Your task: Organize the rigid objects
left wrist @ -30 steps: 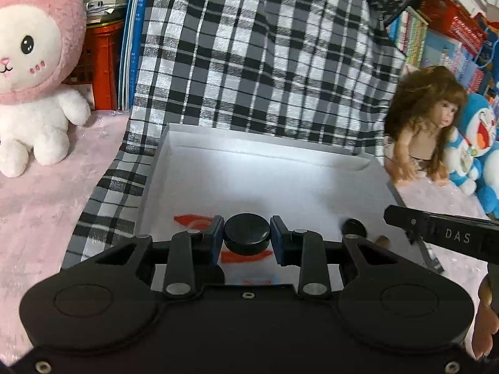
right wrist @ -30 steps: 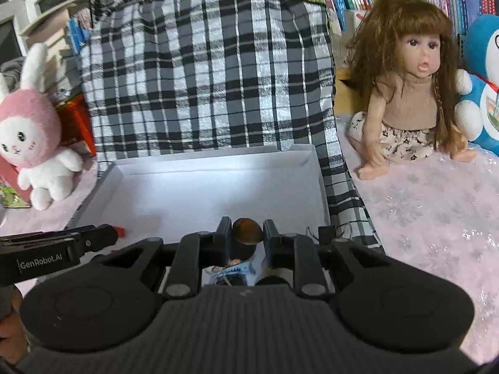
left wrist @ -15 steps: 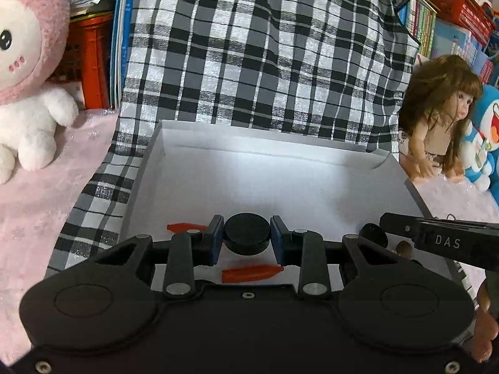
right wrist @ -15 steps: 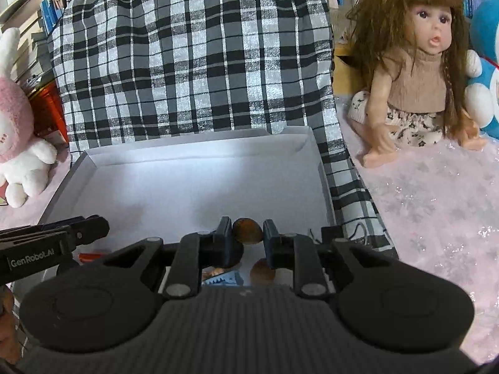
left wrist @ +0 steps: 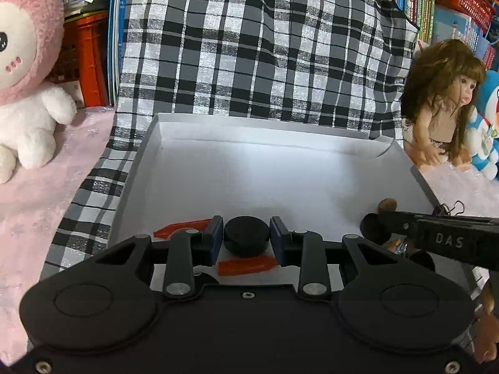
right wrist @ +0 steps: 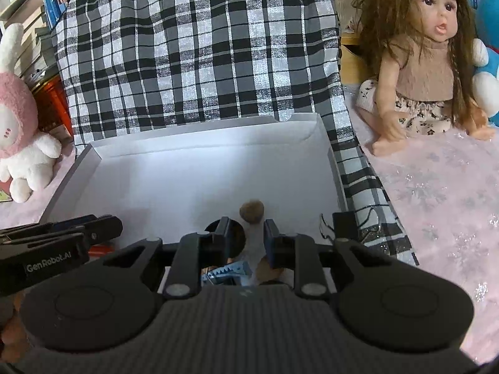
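In the left wrist view, we are holding the left gripper (left wrist: 247, 240) low over the near edge of a white box (left wrist: 146, 155). Its fingers (left wrist: 215, 237) are pressing on a black puck (left wrist: 247, 236) from both sides, so the puck is sitting between them. Under the puck, two red pieces (left wrist: 246, 266) are lying on the box floor, one to the left and one just below. The right gripper (left wrist: 436, 240) is coming in from the right side, and a brown nut (left wrist: 387, 204) is lying just beyond its tip. A plaid cloth (left wrist: 265, 46) is lying under the box and rising behind it. A pink rabbit (left wrist: 25, 78) is sitting at the left and a doll (left wrist: 443, 106) at the right.

In the right wrist view, the fingers (right wrist: 271, 243) of the right gripper (right wrist: 245, 240) have just been opening and are standing a little apart, with nothing between them. The nut (right wrist: 252, 211) is lying free on the box (right wrist: 199, 187) floor just beyond the fingertips. A black round thing (right wrist: 224, 240) is showing behind the left finger, and a blue piece (right wrist: 224, 274) is lying below it. The left gripper (right wrist: 62, 237) is reaching in from the left. The doll (right wrist: 427, 62) is sitting on the pink table (right wrist: 436, 202) at the right.
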`<state>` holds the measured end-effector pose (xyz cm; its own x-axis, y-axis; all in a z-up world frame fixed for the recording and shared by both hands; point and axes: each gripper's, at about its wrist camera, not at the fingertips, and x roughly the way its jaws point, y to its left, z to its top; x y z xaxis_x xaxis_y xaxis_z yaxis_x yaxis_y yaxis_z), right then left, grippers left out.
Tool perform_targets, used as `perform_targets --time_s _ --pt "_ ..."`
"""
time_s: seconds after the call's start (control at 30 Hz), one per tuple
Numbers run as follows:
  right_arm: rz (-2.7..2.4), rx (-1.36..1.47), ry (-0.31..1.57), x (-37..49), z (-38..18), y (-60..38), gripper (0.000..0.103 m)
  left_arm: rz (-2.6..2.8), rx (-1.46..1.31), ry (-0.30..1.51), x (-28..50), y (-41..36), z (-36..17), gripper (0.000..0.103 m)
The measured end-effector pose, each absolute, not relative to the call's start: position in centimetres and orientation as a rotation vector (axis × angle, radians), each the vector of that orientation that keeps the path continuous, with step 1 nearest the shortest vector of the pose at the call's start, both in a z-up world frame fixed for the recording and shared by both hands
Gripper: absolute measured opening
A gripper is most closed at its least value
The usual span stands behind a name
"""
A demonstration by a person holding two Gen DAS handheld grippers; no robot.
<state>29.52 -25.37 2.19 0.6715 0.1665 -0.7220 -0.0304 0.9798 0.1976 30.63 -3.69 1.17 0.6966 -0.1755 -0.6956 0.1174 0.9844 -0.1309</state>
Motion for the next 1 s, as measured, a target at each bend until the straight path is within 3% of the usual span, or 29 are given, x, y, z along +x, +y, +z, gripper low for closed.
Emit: perform_targets --time_s 0.03,0.07,0.43,0.6,1.0 --pt "0.113 0.176 0.821 29.4 2.3 -25.4 0.045 -0.164 -0.076 0.778 30.5 -3.7 1.2 0.032" --pt "0.117 0.179 0.811 29.2 2.5 -25.4 0.049 -0.168 -0.073 0.772 30.3 -3.7 1.3 0.034" --pt "0.119 0.132 0.621 23.0 5.6 -25.2 0.079 -0.167 -0.068 0.642 24.6 -2.8 4.1 0.063" --pt "0.114 0.095 0.564 18.8 5.9 -24.7 0.085 -0.167 -0.036 0.596 20.4 -2.5 5.0 0.069" --pt "0.128 0.018 0.562 12.8 4.5 -23.3 0.092 -0.170 -0.028 0.598 13.1 -2.2 3.4 0.074"
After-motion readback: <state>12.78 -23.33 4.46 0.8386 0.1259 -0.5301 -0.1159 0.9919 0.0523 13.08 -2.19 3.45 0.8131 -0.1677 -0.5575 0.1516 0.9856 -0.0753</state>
